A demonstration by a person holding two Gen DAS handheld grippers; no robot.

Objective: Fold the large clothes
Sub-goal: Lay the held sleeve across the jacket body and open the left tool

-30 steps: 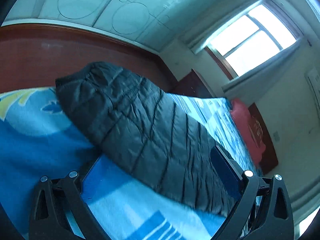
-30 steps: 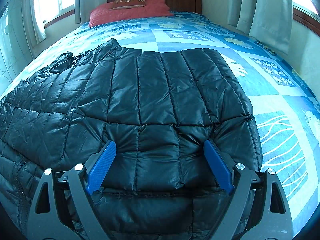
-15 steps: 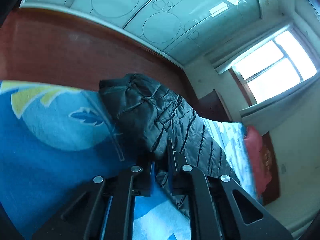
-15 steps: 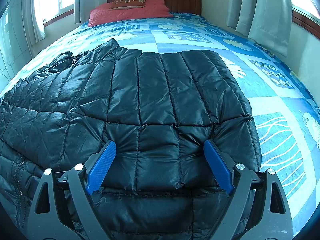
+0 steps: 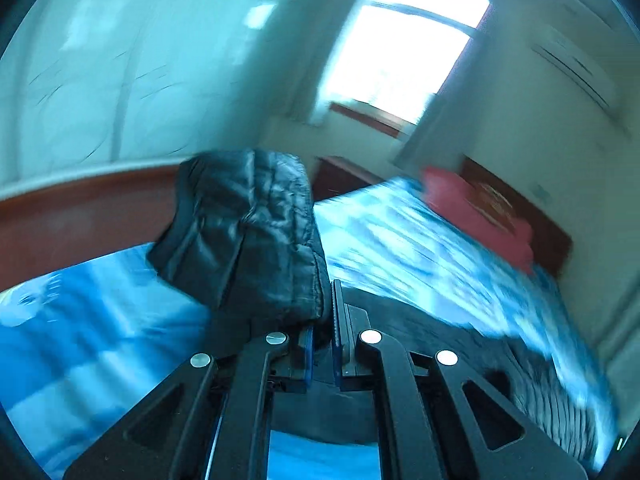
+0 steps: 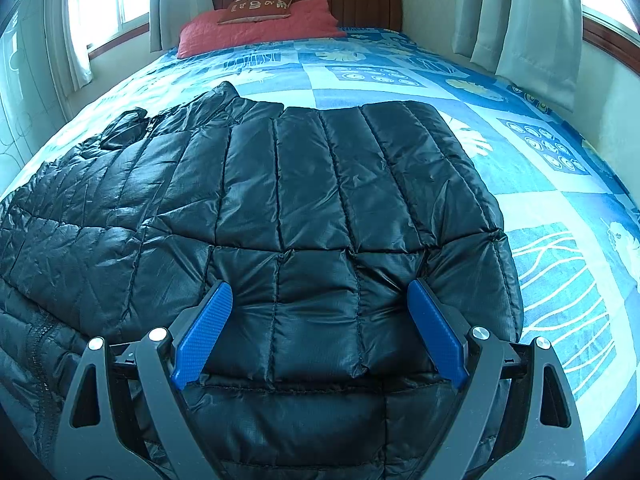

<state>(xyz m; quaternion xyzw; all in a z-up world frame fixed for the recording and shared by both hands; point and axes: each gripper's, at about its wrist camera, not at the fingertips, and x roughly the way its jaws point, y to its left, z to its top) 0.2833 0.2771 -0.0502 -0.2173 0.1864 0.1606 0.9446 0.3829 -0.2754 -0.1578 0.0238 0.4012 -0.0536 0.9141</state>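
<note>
Blue patterned bedding (image 6: 540, 208) covers the bed that serves as our work surface, with a red pillow (image 6: 260, 28) against the wooden headboard (image 6: 352, 0) at twelve o'clock in the right wrist view. We see the black quilted jacket (image 6: 320, 200) spread across the near half of the bed, its body lying flat from nine o'clock to three o'clock and its collar pointing toward eleven o'clock. Our right gripper (image 6: 320, 328) rests over the near hem at six o'clock, its blue pads spread wide and pressing on nothing between them. In the blurred left wrist view, our left gripper (image 5: 322, 340) has its pads pressed together on a bunched part of the jacket (image 5: 248, 232), which rises in a puffed mass toward twelve o'clock above the bedding (image 5: 100, 340); we judge this part to be a sleeve or side panel, though the blur leaves that uncertain. We judge the task to be at an early stage: one part is lifted for a first fold, while the body lies unfolded and every later fold remains.
</note>
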